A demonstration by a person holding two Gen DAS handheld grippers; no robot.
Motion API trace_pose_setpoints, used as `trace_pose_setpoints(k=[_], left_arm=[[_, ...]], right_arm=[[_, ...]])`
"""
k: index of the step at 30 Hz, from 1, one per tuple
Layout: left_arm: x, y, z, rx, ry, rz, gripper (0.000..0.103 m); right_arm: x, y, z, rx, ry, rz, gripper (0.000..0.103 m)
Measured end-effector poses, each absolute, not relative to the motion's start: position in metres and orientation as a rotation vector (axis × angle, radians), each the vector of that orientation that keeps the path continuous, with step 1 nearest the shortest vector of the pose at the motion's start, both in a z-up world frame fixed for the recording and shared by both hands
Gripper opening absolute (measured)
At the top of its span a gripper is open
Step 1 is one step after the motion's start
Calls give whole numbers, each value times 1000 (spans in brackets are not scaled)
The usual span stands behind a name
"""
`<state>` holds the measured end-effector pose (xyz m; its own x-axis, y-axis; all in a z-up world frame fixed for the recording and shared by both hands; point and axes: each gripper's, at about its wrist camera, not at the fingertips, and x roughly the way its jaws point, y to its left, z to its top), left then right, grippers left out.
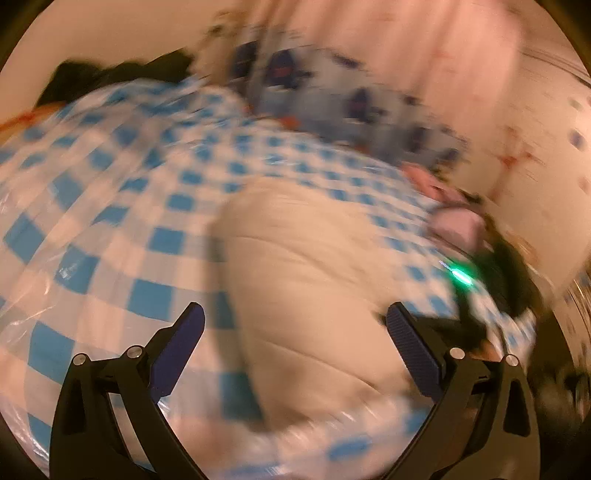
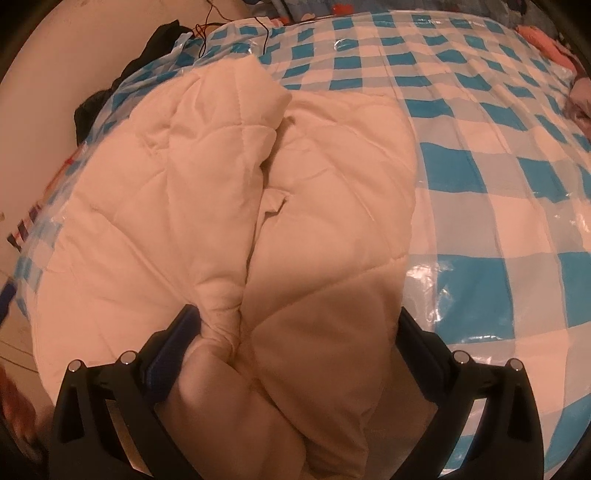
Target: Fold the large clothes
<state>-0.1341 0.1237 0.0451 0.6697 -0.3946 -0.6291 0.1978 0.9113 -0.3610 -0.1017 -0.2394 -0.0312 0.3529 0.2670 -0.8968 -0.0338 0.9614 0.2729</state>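
A cream quilted padded garment (image 2: 229,206) lies bunched on a blue-and-white checked plastic sheet (image 2: 480,155). In the right wrist view my right gripper (image 2: 295,332) stands wide open with the garment's thick folds filling the space between its fingers (image 2: 173,350). In the blurred left wrist view the same garment (image 1: 306,280) lies ahead, and my left gripper (image 1: 295,328) is open and empty just above its near part. The other gripper with a green light (image 1: 461,275) shows at the right.
Dark clothes (image 2: 107,103) lie at the sheet's far left edge. A patterned blue-grey cloth (image 1: 332,92) and pink items (image 1: 454,218) lie beyond the sheet. Thin wires (image 2: 207,26) run at the far edge. A pale wall stands behind.
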Motion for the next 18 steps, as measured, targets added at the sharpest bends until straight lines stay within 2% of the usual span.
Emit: trace_pose_setpoints(k=[5, 9, 11, 14, 18], left_arm=[[-66, 155, -11, -513, 919, -299, 95], [-48, 150, -58, -673, 1033, -401, 95], [-36, 152, -69, -757, 1057, -423, 96], [-26, 149, -71, -738, 1063, -415, 96], [-12, 141, -81, -764, 1114, -492, 97]], right_arm=[[-98, -238, -27, 198, 1215, 192, 97], [-96, -247, -25, 272, 1250, 214, 97], [-98, -255, -15, 336, 1204, 233, 97], [-102, -271, 3, 401, 1090, 205, 96], [-83, -284, -21, 505, 1171, 160, 96]])
